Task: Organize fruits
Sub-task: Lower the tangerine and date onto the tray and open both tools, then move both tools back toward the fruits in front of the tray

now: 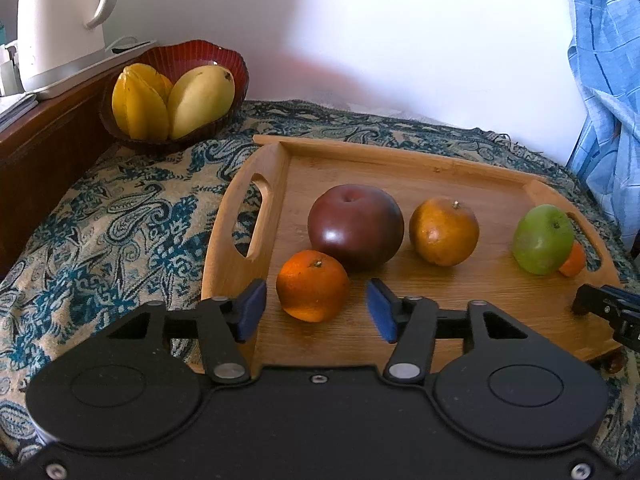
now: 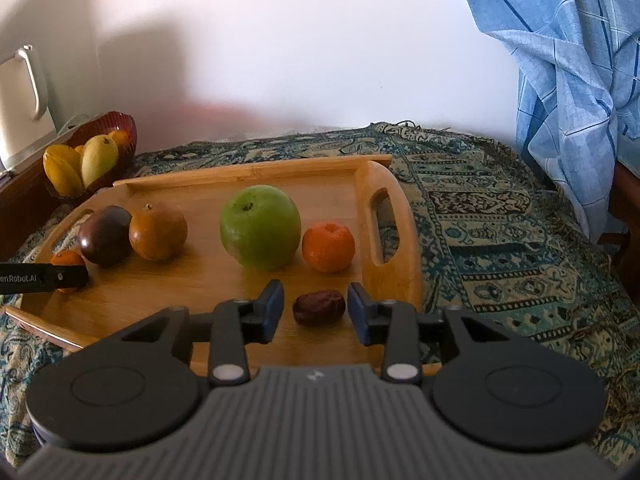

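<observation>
- Left wrist view: we are holding the left gripper (image 1: pixel 316 312) with jaws apart around the tangerine (image 1: pixel 313 291), pads not touching it, on the bamboo tray (image 1: pixel 400 152).
- Right wrist view: we are keeping the right gripper (image 2: pixel 316 312) open around the dried date (image 2: pixel 319 307), likely for sorting toward the red bowl (image 2: pixel 120 124).

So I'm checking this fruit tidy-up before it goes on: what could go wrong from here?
The orange sits loose between the open left gripper pads; being round, it may roll into the dark red apple it touches. The small dried date between the open right gripper pads lies near the wooden tray front edge, where a nudge could push it off.
</observation>
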